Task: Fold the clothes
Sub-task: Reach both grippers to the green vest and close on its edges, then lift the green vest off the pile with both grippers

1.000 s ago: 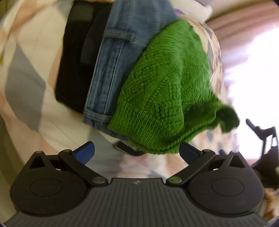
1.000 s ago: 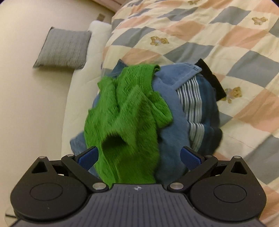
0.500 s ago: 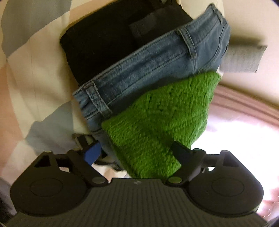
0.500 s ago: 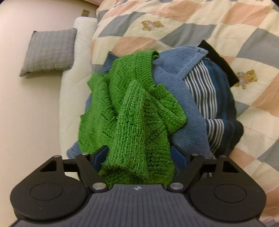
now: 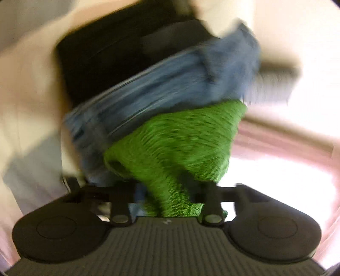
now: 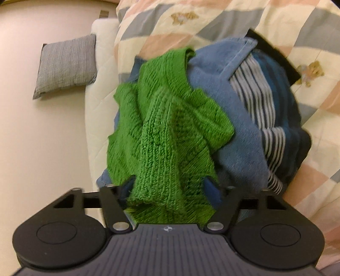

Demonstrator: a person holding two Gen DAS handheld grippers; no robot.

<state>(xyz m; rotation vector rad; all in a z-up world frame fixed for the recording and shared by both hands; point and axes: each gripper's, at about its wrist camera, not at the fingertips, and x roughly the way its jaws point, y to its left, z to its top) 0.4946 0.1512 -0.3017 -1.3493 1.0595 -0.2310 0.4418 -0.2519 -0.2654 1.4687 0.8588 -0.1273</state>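
A green knitted sweater [image 6: 170, 135] sits bunched on top of a pile of clothes on a bed, gripped from two sides by a pair of handheld tongs. In the right wrist view, the right gripper [image 6: 169, 186] has closed in on a ribbed fold of the sweater, the knit filling the space between its two fingers and spilling toward the camera over the tool's body. The rest of the sweater rises away from the gripper, draped over a blue garment [image 6: 231, 118] and beside a navy-and-white striped piece [image 6: 267, 118] to the right, with a black item [image 6: 274, 55] at the far right edge of the pile. The pile lies on a checked quilt [image 6: 233, 19] printed with teddy bears; a grey cushion [image 6: 65, 63] rests on the floor at the far left, next to the white mattress edge [image 6: 97, 106].

The left wrist view is heavily blurred. There the left gripper [image 5: 167, 191] pinches a narrow twist of the same green knit [image 5: 182, 144], which fans out wider just beyond the fingers. Directly behind it lie blue jeans [image 5: 161, 91], and beyond them a black garment [image 5: 102, 59], all on the pale quilt [image 5: 31, 89]. Bright pink-white light fills the right side.
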